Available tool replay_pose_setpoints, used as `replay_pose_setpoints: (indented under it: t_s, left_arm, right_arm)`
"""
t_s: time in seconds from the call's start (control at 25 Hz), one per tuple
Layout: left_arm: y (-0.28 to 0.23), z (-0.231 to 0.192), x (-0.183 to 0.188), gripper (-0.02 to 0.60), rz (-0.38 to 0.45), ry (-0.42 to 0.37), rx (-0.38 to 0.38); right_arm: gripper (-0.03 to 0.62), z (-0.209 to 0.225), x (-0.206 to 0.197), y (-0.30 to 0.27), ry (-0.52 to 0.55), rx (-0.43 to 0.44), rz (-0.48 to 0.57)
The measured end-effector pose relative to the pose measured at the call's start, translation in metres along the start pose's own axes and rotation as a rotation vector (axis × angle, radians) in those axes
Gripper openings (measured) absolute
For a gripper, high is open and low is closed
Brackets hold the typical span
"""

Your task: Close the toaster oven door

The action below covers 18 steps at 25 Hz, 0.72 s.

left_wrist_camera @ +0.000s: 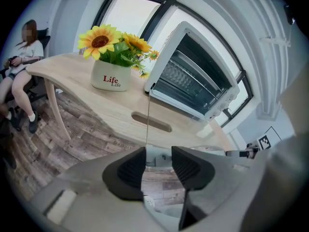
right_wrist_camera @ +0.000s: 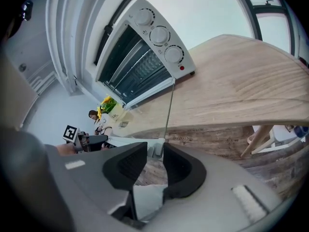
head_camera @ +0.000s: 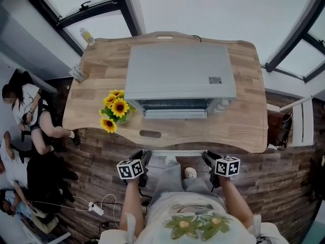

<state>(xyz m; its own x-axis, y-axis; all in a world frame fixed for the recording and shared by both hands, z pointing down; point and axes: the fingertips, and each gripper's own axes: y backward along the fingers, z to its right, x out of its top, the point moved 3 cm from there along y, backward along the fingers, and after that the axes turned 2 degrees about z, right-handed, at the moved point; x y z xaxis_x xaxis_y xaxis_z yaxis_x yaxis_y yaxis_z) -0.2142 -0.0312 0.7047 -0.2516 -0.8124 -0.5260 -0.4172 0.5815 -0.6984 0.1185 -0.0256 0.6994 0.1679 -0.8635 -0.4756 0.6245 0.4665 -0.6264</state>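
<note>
A silver toaster oven [head_camera: 180, 78] stands at the middle of the wooden table [head_camera: 244, 121]. Its door [head_camera: 175, 114] is folded down and juts out toward me, so the rack inside shows. The left gripper view shows the oven [left_wrist_camera: 193, 81] from below, and the right gripper view shows its three knobs [right_wrist_camera: 159, 35]. My left gripper [head_camera: 144, 159] and right gripper [head_camera: 207, 159] hang below the table's near edge, close to my body. Both point up toward the oven. The left gripper [left_wrist_camera: 158, 166] is open with nothing between its pads. The right gripper [right_wrist_camera: 155, 166] is open too, and empty.
A white pot of sunflowers [head_camera: 118, 111] stands just left of the oven's front. A bottle [head_camera: 87, 36] and a small packet [head_camera: 78, 73] lie at the table's far left corner. People sit at the left [head_camera: 25, 111]. A chair [head_camera: 299, 121] stands at the right. A power strip [head_camera: 94, 207] lies on the floor.
</note>
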Motion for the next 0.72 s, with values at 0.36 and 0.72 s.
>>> replay_pose_setpoints:
  t_s: [0.36,0.72]
  left_arm:
    - [0.013,0.008,0.011,0.172,0.055,-0.007,0.008]
    - [0.024,0.015,0.019,0.170,0.090,-0.010,0.013]
  right_arm:
    - [0.110,-0.010,0.010,0.012,-0.003,0.038,0.036]
    - [0.114,-0.018,0.017,0.022,0.004,0.073,0.086]
